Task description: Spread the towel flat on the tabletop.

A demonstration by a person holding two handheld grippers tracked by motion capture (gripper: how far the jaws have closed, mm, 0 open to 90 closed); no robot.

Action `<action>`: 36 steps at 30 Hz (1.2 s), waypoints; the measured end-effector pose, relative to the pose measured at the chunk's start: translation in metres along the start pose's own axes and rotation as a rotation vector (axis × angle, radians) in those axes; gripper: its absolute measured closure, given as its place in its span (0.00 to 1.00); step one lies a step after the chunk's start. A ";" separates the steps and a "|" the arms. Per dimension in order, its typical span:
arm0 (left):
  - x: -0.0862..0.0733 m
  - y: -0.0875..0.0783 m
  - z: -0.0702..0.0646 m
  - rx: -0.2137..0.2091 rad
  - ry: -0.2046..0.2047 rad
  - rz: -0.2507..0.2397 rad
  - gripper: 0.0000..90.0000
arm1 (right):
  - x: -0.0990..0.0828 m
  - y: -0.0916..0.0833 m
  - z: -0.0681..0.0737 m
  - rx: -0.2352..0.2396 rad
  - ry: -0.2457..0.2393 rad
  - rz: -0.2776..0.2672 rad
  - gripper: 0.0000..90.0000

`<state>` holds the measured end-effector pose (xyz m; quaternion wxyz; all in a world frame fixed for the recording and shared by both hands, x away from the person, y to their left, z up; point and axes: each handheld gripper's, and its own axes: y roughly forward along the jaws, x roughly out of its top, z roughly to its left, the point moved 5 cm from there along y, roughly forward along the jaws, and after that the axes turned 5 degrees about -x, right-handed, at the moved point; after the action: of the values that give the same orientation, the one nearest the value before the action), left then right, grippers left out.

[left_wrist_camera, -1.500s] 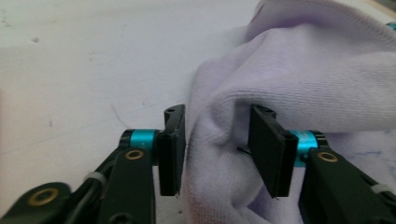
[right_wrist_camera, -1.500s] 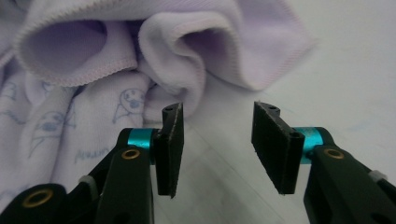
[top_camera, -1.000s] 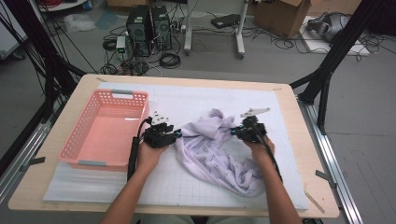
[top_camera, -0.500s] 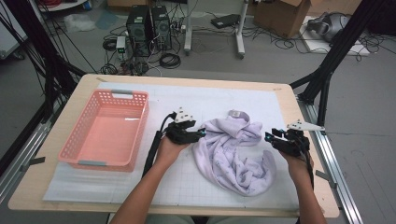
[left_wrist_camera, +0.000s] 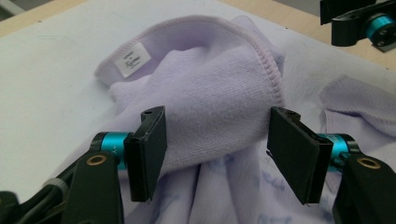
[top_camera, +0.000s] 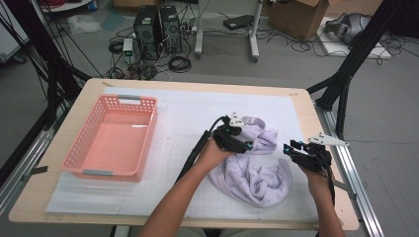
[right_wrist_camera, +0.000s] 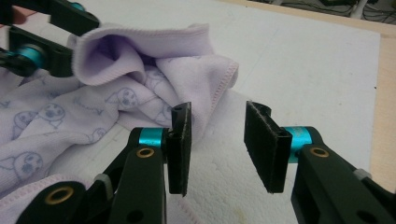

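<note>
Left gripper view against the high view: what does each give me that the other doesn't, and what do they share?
The left gripper view alone shows the white label sewn at the towel's hem and the bunched fold sitting between the left gripper's open jaws. The high view alone shows the pink basket at the table's left, the computer towers on the floor beyond, and both forearms. Both show the lavender towel crumpled on the white mat, with the right gripper near its edge.
</note>
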<state>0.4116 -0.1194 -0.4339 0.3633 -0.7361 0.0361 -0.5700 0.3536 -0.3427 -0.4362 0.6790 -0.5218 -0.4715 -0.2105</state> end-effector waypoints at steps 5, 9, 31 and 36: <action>0.004 0.018 0.005 0.081 0.006 0.038 0.86 | -0.002 0.001 0.002 0.008 -0.003 0.006 0.68; 0.004 0.014 0.020 0.168 -0.045 0.002 0.95 | -0.003 0.001 0.001 0.010 -0.008 0.006 0.68; -0.045 -0.076 0.094 0.303 -0.337 -0.151 0.49 | -0.007 0.013 0.006 0.017 -0.008 0.038 0.68; -0.063 -0.070 0.069 0.233 -0.293 -0.083 0.44 | -0.005 0.015 0.012 0.023 -0.029 0.040 0.68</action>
<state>0.4239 -0.0049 -0.4506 0.4237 -0.7650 -0.1139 -0.4714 0.3578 -0.3271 -0.4484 0.6823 -0.5263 -0.4730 -0.1839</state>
